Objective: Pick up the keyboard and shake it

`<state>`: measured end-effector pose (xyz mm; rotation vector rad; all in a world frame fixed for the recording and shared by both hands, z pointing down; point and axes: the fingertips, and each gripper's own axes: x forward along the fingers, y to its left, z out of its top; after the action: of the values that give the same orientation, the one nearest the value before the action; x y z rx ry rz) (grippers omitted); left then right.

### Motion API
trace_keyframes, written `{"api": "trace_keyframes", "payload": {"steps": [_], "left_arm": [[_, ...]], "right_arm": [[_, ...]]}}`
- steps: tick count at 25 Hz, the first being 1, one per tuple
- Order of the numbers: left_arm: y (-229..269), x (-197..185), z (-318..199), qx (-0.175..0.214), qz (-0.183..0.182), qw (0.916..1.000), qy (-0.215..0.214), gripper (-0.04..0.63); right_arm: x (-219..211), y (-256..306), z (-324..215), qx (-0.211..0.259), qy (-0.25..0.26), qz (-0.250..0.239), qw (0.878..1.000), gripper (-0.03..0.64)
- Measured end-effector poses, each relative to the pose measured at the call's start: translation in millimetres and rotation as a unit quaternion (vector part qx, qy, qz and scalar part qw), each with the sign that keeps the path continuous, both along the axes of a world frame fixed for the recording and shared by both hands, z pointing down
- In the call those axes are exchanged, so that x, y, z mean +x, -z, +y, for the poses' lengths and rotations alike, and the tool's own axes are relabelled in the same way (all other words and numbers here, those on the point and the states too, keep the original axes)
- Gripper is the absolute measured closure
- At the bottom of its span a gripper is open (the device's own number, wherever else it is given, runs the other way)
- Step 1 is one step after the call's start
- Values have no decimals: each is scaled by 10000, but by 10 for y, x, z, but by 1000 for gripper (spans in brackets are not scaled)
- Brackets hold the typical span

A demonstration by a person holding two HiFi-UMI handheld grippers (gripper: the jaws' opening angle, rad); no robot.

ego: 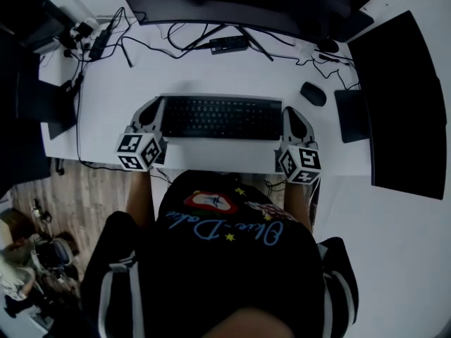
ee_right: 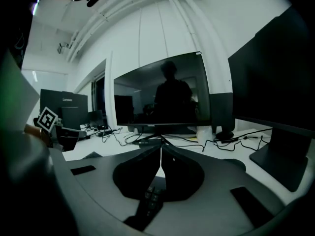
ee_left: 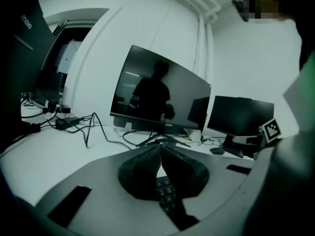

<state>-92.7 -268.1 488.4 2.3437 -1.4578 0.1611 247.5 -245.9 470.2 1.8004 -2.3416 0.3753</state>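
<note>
A black keyboard point(ego: 222, 117) lies flat across the white desk point(ego: 106, 111), just in front of the person. My left gripper point(ego: 156, 105) is at its left end and my right gripper point(ego: 290, 111) at its right end. In the left gripper view the dark pads point(ee_left: 142, 173) of the left gripper point(ee_left: 160, 147) meet at their tips, with the keyboard's end point(ee_left: 166, 193) wedged between them lower down. The right gripper view shows the same: the right gripper point(ee_right: 161, 149) has its jaws closed over the keyboard's end point(ee_right: 150, 198).
A black mouse point(ego: 313, 94) sits right of the keyboard, beside a dark flat pad point(ego: 350, 115). Behind the keyboard stands a monitor on a splayed stand point(ego: 225, 42). Another large monitor point(ego: 402, 104) is at the right. Cables and a power strip point(ego: 99, 44) lie at the back left.
</note>
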Motion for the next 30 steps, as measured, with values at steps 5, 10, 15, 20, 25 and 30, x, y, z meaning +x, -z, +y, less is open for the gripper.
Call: {"api": "trace_keyframes", "payload": {"steps": [5, 10, 15, 20, 25, 30], "left_arm": [[311, 172, 44, 417, -149, 9986, -279, 591], [418, 320, 110, 432, -173, 9977, -490, 591], [449, 362, 148, 505, -279, 9969, -526, 591], [435, 344, 165, 481, -363, 9967, -535, 591], [469, 370, 167, 476, -361, 9968, -533, 591], [473, 382, 171, 533, -457, 9958, -585, 591]], "right_arm": [[-161, 328, -11, 332, 296, -207, 9988, 617], [-264, 581, -26, 637, 467, -326, 9963, 617], [-338, 685, -39, 758, 567, -332, 9950, 617], [-371, 685, -23, 742, 658, -224, 9948, 617], [-374, 687, -13, 724, 659, -250, 9949, 617], [-367, 682, 1, 718, 657, -266, 9949, 617]]}}
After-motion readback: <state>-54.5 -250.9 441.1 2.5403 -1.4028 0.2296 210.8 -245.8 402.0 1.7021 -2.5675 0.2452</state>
